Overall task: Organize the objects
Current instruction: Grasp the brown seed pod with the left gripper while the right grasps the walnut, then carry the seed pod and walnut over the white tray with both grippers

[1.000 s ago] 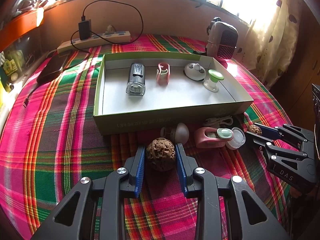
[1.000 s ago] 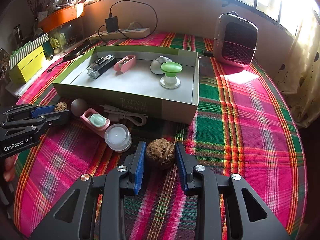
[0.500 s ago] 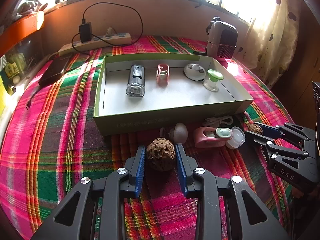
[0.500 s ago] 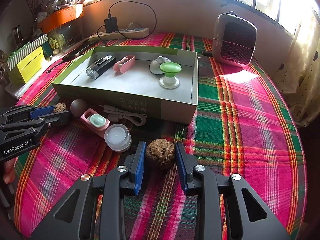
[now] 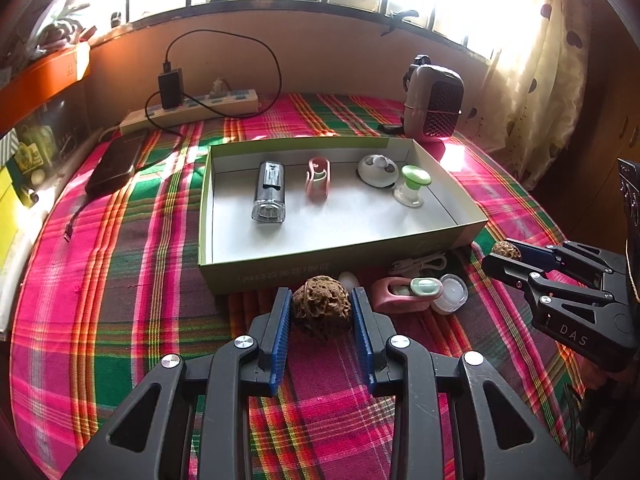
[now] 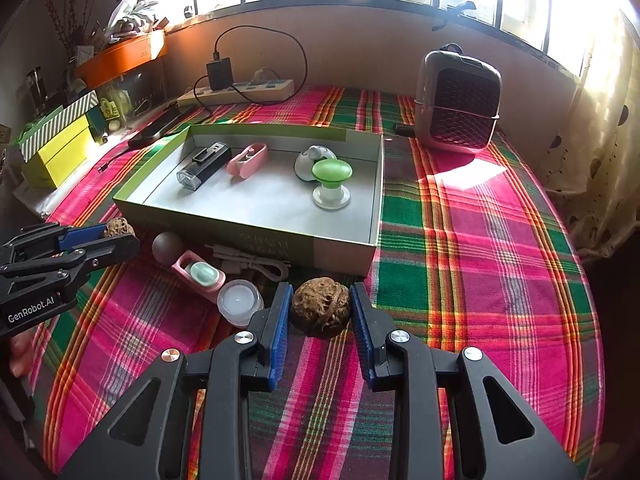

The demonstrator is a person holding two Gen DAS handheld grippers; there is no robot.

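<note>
My left gripper (image 5: 322, 308) is shut on a brown walnut (image 5: 322, 312), held above the plaid cloth in front of the green box (image 5: 280, 272). My right gripper (image 6: 320, 308) is shut on a second walnut (image 6: 320, 312), near the box's front right corner (image 6: 340, 252). Each gripper shows in the other's view, the right gripper (image 5: 502, 254) and the left gripper (image 6: 120, 234). The box holds a flashlight (image 5: 270, 192), a pink clip (image 5: 318, 178), a white round device (image 5: 376, 170) and a green-topped knob (image 5: 412, 186).
In front of the box lie a grey ball (image 6: 167, 245), a pink case with a mint pad (image 6: 200, 274), a white cable (image 6: 248, 262) and a small clear jar (image 6: 240, 302). A heater (image 6: 458, 102), a power strip (image 6: 236, 92) and a power bank (image 5: 116, 164) stand behind.
Both grippers have risen with their walnuts, so the views now look down on the box from higher. The objects on the cloth have not moved.
</note>
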